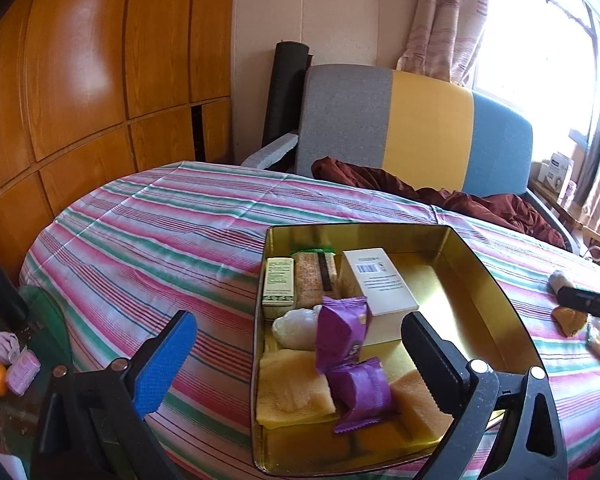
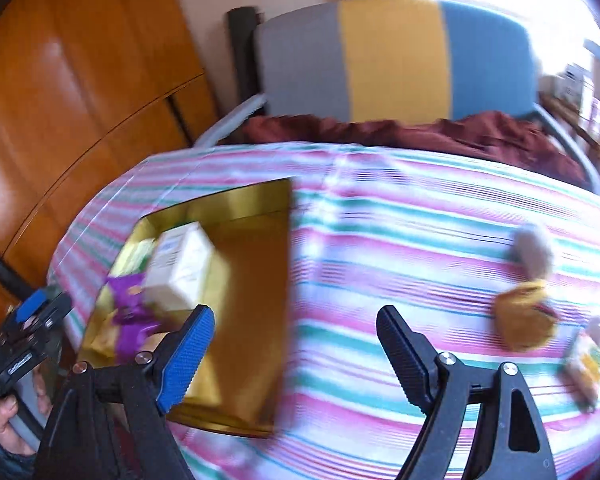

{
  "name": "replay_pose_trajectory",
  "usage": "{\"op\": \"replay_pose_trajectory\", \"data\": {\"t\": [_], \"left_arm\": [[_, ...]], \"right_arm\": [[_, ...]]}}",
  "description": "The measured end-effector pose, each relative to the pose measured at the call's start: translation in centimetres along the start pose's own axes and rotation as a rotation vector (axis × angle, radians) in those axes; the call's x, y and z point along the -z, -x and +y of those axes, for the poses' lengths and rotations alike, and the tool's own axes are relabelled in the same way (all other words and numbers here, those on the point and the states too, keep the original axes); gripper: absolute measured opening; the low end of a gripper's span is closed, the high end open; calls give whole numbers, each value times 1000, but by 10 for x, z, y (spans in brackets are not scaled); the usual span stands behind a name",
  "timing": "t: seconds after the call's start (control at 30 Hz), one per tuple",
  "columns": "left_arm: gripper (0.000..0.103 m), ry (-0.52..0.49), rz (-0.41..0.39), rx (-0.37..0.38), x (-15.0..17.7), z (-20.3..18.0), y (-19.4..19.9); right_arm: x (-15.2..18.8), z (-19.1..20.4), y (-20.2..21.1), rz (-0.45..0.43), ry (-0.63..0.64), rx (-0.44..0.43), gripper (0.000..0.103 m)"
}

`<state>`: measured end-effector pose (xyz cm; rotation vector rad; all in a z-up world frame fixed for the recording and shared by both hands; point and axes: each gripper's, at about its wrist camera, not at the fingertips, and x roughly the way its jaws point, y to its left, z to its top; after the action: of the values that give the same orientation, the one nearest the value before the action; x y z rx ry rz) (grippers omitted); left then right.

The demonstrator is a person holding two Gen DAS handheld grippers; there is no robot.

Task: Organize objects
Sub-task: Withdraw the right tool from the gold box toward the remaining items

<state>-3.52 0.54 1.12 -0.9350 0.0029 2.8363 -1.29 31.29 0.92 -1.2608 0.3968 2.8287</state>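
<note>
Left gripper [image 1: 296,346] gapes wide and empty over the gold tin [image 1: 484,276], which holds purple packets [image 1: 342,334] and a white box [image 1: 380,284]. Right gripper [image 2: 296,340], also wide and empty, hangs above the striped cloth [image 2: 380,240] near loose wrapped snacks [image 2: 526,320].

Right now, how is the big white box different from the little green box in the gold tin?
The white box is much bigger than the green box. The white box is plain with a barcode on top; the green box is pale green with small print. The white box sits mid-tin; the green box hugs the tin's left wall. Both lie flat.
</note>
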Motion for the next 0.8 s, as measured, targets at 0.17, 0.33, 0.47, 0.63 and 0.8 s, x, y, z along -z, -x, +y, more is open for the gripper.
{"op": "replay_pose_trajectory", "data": {"t": [0.17, 0.33, 0.47, 0.63, 0.8], "left_arm": [[103, -27, 2, 23, -3, -14, 1], [103, -69, -10, 56, -9, -31, 5], [103, -90, -7, 105, -17, -49, 5], [103, -126, -10, 194, -25, -79, 6], [103, -164, 15, 292, -31, -120, 4]], "right_arm": [[-5, -55, 17, -24, -98, 96, 85], [-9, -110, 40, -59, -191, 202, 85], [-7, -158, 56, -102, -283, 284, 85], [12, -215, 65, -145, -468, 342, 85], [23, -243, 72, -161, -630, 293, 85]]}}
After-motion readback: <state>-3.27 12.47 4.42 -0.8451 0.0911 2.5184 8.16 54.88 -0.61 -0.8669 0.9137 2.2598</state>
